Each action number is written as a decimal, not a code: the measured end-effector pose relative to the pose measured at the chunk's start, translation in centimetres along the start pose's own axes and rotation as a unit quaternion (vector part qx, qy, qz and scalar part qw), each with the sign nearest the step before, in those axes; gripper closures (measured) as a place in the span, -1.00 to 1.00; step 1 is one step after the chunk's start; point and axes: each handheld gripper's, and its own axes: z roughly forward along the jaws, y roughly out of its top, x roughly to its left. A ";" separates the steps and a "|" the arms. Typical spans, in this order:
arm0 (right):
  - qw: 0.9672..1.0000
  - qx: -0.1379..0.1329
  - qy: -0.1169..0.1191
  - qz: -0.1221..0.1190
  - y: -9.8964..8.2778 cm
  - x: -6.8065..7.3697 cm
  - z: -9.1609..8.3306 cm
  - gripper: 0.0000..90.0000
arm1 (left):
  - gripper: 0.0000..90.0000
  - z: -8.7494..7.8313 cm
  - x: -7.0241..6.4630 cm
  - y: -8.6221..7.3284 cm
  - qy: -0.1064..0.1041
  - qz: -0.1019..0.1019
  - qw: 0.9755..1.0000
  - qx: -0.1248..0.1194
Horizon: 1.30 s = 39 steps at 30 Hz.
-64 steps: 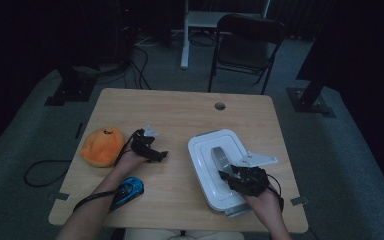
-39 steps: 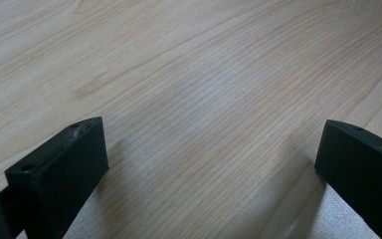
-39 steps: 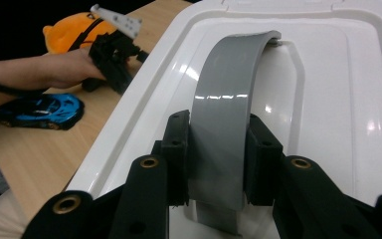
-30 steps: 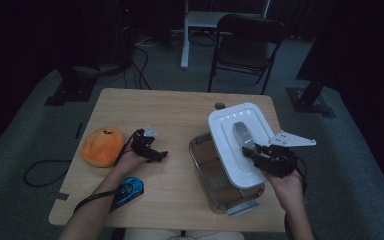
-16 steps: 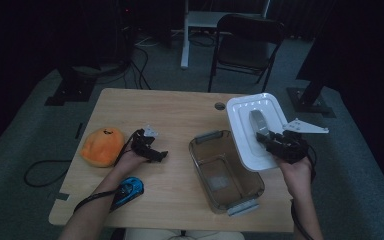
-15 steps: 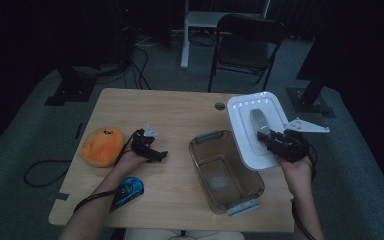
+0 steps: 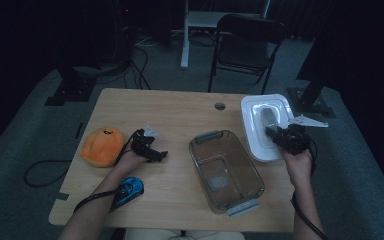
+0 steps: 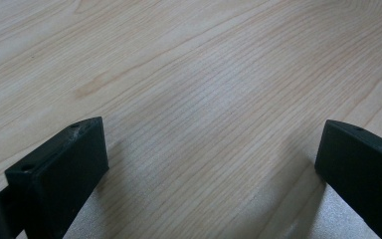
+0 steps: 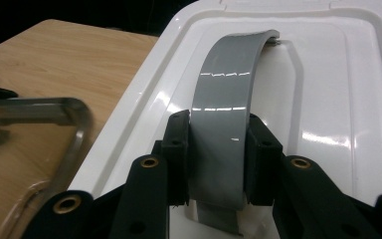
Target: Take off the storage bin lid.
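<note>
A clear plastic bin stands lidless at the table's centre right. Its white lid lies over the table's right edge, beside the bin. My right gripper is shut on the lid's grey handle, both pads squeezing the strap from its sides. The bin's rim passes at the left of the right gripper view. My left gripper rests on the table left of the bin, jaws open over bare wood with nothing between them.
An orange plush toy lies at the table's left, just beside my left hand. A blue device with a cable sits near the front edge. A dark folding chair stands behind the table.
My right gripper lifted the white lid off the bin and carried it right and then down to the table's right edge. The left gripper stayed put.
</note>
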 end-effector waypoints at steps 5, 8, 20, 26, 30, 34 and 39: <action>1.000 0.017 -0.006 0.012 -1.5 -1.0 2.1 0.52 | -0.99 0.0 0.0 0.0 0.001 -0.001 1.000 -0.001; 0.999 0.026 -0.005 0.024 -2.5 -1.6 3.2 0.52 | -0.98 0.0 0.0 0.0 0.001 -0.001 1.000 0.000; 0.997 0.053 -0.007 0.051 -5.5 -2.6 6.6 0.52 | -0.99 0.0 0.0 0.0 0.004 -0.005 1.000 -0.001; 0.996 0.059 -0.004 0.060 -6.2 -2.7 7.8 0.52 | -0.99 0.0 0.0 0.0 0.003 -0.004 1.000 -0.001; 0.996 0.065 -0.006 0.057 -6.7 -2.6 8.3 0.52 | -0.99 0.0 0.0 0.0 0.003 -0.004 1.000 0.000; 0.996 0.068 -0.005 0.061 -7.1 -2.7 8.7 0.52 | -0.99 0.0 0.2 0.0 -0.002 0.002 1.000 0.000; 0.995 0.079 -0.005 0.065 -8.2 -2.8 9.4 0.52 | -0.99 0.0 0.2 -0.1 -0.002 0.003 1.000 0.000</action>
